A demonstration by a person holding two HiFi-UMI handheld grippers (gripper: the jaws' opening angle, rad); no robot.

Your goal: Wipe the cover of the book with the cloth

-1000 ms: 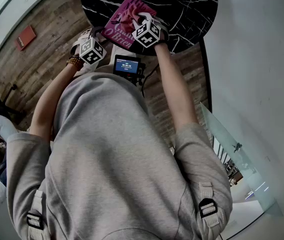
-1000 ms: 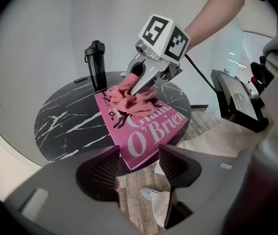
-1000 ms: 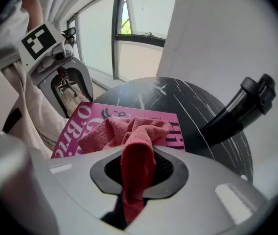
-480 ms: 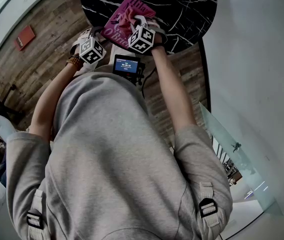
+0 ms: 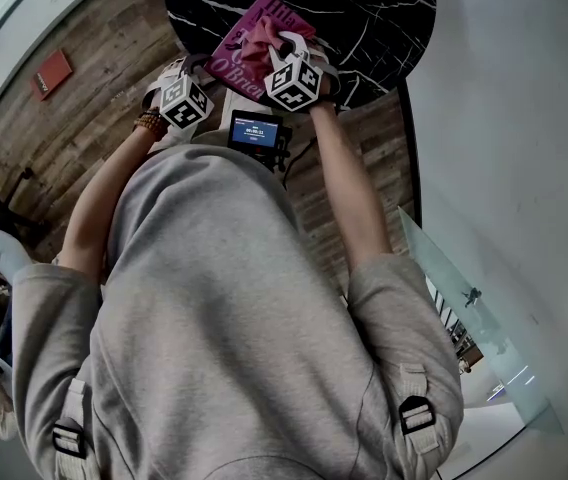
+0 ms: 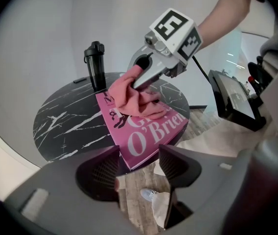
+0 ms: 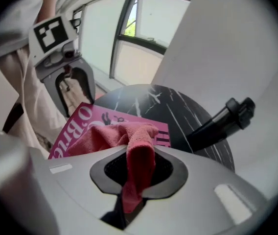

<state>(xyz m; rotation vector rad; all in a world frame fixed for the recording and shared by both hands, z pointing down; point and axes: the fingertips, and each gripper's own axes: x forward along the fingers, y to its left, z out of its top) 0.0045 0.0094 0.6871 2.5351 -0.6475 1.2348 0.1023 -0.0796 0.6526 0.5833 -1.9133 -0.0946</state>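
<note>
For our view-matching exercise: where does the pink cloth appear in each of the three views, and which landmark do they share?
Head view: the cloth is top centre, on the book.
Left gripper view: upper centre, held by the right gripper.
Right gripper view: bottom centre, clamped in that gripper.
Shared landmark: the pink book beneath it.

Head view steeply down from above; gripper views low, close, from opposite sides of the shared book (image 5: pixel 236 52).

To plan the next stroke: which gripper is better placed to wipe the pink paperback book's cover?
Right. The right gripper is shut on the crumpled pink-red cloth, which rests on the pink paperback book. The left gripper is open, empty, short of the book.
</note>
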